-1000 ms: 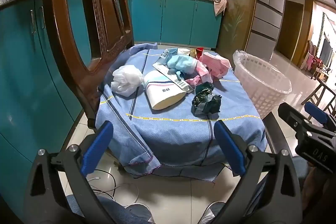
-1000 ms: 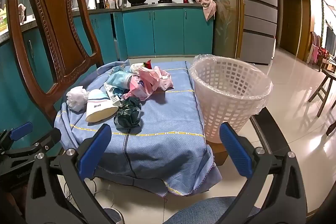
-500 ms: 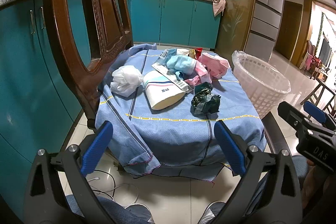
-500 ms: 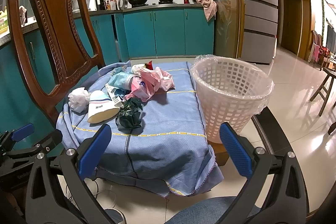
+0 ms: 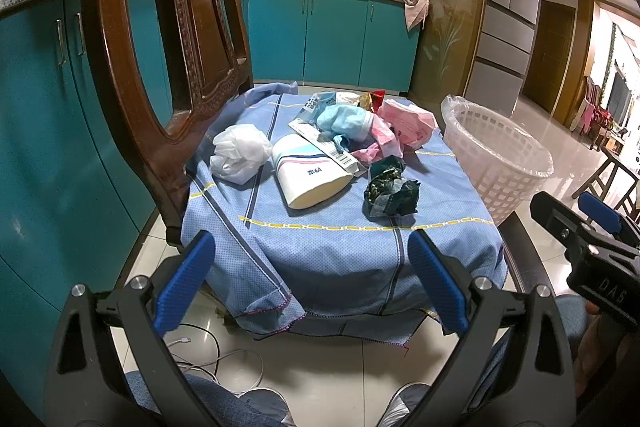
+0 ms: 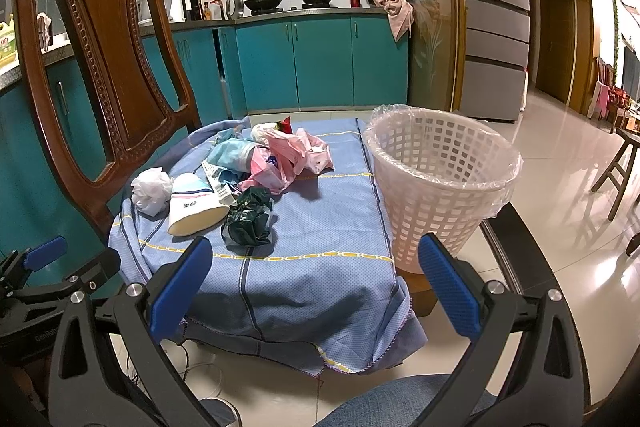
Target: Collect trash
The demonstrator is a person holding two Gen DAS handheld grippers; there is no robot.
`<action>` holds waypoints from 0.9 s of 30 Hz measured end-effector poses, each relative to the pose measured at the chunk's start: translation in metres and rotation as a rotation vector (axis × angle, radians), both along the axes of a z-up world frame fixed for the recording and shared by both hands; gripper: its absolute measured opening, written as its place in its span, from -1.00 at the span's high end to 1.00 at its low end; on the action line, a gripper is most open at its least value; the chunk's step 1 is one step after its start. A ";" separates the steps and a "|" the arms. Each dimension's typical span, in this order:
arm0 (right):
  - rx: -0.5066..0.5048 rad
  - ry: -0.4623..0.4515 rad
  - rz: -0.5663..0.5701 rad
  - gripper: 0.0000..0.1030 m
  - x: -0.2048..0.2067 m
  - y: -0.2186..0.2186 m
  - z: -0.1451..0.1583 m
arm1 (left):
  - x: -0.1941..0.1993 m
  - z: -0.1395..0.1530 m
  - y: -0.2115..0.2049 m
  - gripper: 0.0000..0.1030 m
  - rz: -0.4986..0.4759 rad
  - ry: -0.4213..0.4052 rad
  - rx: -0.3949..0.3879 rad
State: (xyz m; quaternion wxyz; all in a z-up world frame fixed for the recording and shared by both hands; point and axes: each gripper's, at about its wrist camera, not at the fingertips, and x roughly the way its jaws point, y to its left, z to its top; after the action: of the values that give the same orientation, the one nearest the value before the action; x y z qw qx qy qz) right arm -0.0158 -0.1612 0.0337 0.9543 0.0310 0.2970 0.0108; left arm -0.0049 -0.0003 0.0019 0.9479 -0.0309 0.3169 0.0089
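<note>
— Any container in view?
— One white lattice basket [image 6: 440, 183], lined with a clear plastic bag, at the right edge of the blue cloth [image 6: 320, 227]. Nothing visible inside it from either view.
— And the trash?
— All on the cloth, left of the basket. Counted singly: one crumpled white plastic bag [image 5: 239, 154] far left, one white paper cup [image 5: 310, 177] tipped on its side just beside it, one dark green crumpled wrapper [image 5: 390, 191] nearest the grippers. Behind those, a heap: one light blue wad [image 5: 344, 119], pink bags [image 5: 404, 125], a barcoded strip [image 5: 328, 147], a bit of red packet [image 6: 285, 125]. Exact number in the heap hard to tell.
— Grippers?
— Two. Left gripper [image 5: 312, 287] spread wide, holding nothing, short of the cloth's near edge. Right gripper [image 6: 314, 291] likewise spread wide and empty, near the basket's base.
— Furniture?
— One carved wooden chair [image 6: 108, 67] at the left, against the cloth.
</note>
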 end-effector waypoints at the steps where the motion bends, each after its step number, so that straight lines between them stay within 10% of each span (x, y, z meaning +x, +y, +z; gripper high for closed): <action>1: -0.001 0.000 0.000 -0.95 0.000 0.000 0.000 | 0.000 0.000 0.000 -0.87 0.000 -0.001 -0.002; 27: 0.005 -0.001 -0.001 -0.95 0.000 -0.001 -0.002 | 0.013 -0.007 0.001 -0.94 -0.001 0.071 -0.006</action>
State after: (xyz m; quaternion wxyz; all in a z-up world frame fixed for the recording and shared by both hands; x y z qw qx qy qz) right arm -0.0156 -0.1619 0.0321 0.9544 0.0335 0.2964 0.0111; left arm 0.0085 0.0012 -0.0051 0.9360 -0.0335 0.3503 0.0086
